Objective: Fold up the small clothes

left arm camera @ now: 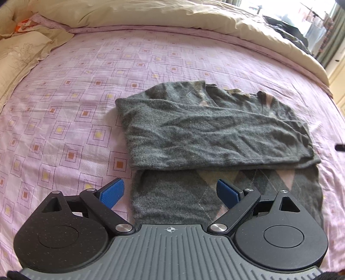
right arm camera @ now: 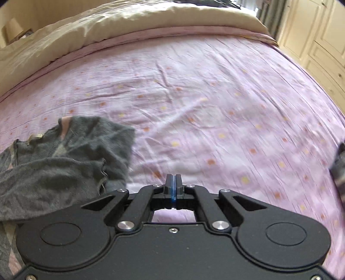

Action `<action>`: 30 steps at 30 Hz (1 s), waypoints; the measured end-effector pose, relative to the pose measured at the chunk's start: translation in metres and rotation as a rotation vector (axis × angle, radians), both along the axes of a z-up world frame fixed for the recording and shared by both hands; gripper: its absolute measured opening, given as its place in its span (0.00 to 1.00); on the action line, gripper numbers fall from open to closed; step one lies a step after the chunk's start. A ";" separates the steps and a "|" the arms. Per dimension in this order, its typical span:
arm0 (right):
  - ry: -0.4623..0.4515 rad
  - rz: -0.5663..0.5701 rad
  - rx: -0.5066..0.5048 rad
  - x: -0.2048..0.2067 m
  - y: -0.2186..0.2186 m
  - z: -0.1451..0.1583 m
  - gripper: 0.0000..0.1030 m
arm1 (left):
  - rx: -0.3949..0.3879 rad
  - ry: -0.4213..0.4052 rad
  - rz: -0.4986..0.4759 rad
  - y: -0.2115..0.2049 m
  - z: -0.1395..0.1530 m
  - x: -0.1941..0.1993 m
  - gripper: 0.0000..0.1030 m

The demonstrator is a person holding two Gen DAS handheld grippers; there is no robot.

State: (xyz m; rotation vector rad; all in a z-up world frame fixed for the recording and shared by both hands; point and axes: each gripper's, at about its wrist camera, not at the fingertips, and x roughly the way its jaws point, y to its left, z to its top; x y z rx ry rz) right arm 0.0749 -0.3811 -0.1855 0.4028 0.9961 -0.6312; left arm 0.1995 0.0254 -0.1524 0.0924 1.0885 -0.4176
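Lilac squared bedsheet (left arm camera: 86, 90), cream duvet (left arm camera: 151, 15), bright window (left arm camera: 312, 19), cream panelled cupboards (right arm camera: 319, 38).

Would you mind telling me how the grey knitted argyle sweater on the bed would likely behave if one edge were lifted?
The grey knitted argyle sweater looks floppy: it lies creased, one sleeve folded across it, so a lifted edge would probably droop. Its fuzzy knit likely grips the pink patterned bedsheet rather than sliding.

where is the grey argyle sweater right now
The grey argyle knit sweater lies partly folded on the pink patterned bedsheet, just ahead of the open left gripper; in the right wrist view it sits at the lower left.
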 end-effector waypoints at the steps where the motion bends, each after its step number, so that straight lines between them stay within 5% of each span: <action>1: 0.012 -0.025 0.001 -0.015 0.002 0.002 0.04 | -0.003 0.003 -0.011 0.001 0.000 -0.001 0.90; 11: 0.040 -0.078 0.099 -0.108 0.060 -0.001 0.09 | -0.003 0.072 -0.073 0.020 -0.012 -0.044 0.90; 21: 0.054 0.168 0.236 -0.153 0.107 -0.025 0.10 | 0.075 0.120 -0.006 0.050 -0.025 -0.124 0.90; 30: -0.010 0.325 0.340 -0.178 0.132 -0.032 0.15 | 0.068 0.161 0.019 0.063 -0.034 -0.182 0.90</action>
